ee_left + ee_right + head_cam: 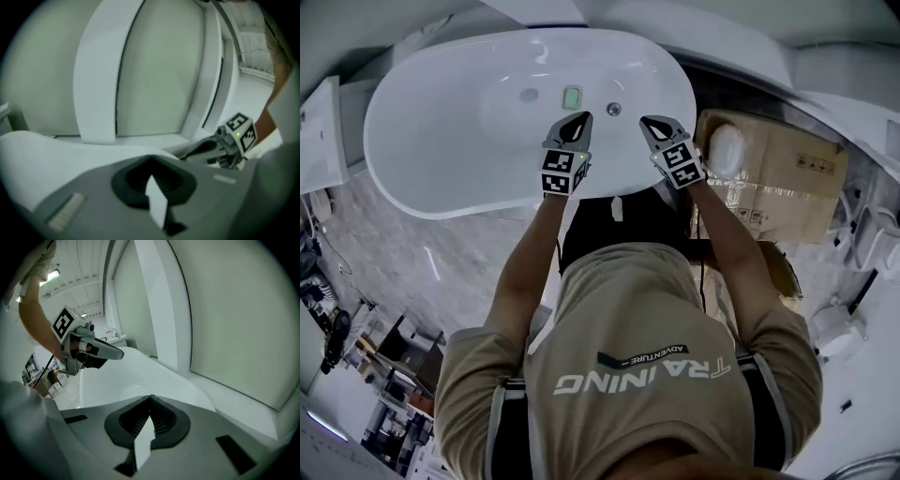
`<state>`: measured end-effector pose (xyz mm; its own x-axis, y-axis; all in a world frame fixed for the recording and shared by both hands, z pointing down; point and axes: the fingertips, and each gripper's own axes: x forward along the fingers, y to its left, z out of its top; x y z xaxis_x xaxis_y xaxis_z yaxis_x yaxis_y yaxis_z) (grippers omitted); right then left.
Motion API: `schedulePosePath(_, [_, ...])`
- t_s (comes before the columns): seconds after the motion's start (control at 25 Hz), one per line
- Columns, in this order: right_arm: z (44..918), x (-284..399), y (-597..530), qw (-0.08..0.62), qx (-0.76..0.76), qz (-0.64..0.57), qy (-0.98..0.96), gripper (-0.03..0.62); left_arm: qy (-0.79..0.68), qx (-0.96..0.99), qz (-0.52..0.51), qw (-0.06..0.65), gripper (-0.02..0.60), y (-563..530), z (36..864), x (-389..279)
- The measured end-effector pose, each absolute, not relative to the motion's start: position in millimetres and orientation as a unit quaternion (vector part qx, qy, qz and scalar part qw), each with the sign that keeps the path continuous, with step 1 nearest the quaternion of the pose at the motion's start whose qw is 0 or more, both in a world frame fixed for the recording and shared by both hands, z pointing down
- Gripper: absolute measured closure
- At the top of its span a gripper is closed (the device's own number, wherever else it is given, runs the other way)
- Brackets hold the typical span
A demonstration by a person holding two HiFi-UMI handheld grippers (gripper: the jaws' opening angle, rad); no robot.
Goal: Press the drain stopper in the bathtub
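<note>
The left hand-held gripper (574, 124) is hovering over the near rim of the white oval bathtub (441, 202). Its grey jaws are meeting at the tips and holding nothing. The right hand-held gripper (654, 127) is hanging just beside it at the same height, its jaws likewise pressed together and empty. Both are pointing forward, away from the person and across the tub.

The pale round disc (529, 95) on the tub floor is, as I judge it, the drain stopper. It is lying ahead of the left gripper and off to its left, down in the basin, so the left gripper is sitting nearer to it than the right. A closed tip looks suited to pressing; the move is calling for a reach forward, leftward and down.

A small green rectangular piece (572, 97) is lying straight ahead of the left gripper, between its line and the disc's right side, and could be nudged in passing. A small chrome round fitting (614, 109) is sitting ahead between the two grippers. Well off to the right gripper's outer side, a brown cardboard box (778, 178) is standing outside the tub.
</note>
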<state>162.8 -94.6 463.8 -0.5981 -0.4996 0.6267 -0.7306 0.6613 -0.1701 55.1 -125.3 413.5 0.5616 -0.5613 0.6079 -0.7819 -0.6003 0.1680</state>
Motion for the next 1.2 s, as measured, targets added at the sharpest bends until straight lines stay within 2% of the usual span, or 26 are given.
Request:
schedulePosePath(0.24, [531.4, 131.2, -94.4, 0.316, 0.331, 0.222, -0.861, 0.585, -0.377, 0.852, 0.278, 0.233, 0.58, -130.5, 501.1, 31.6])
schedulePosePath(0.4, [592.7, 121.0, -91.2, 0.376, 0.326, 0.204, -0.843, 0.585, -0.368, 0.847, 0.296, 0.245, 0.58, -132.7, 564.7, 18.4])
schedulePosePath(1.08, [795.5, 123.8, -100.5, 0.456, 0.317, 0.251, -0.793, 0.585, -0.349, 0.831, 0.329, 0.283, 0.58, -131.3, 748.1, 6.7])
schedulePosePath(1.2, [824.7, 121.9, -103.2, 0.461, 0.328, 0.268, -0.78, 0.585, -0.355, 0.822, 0.321, 0.309, 0.58, -133.4, 779.0, 1.7])
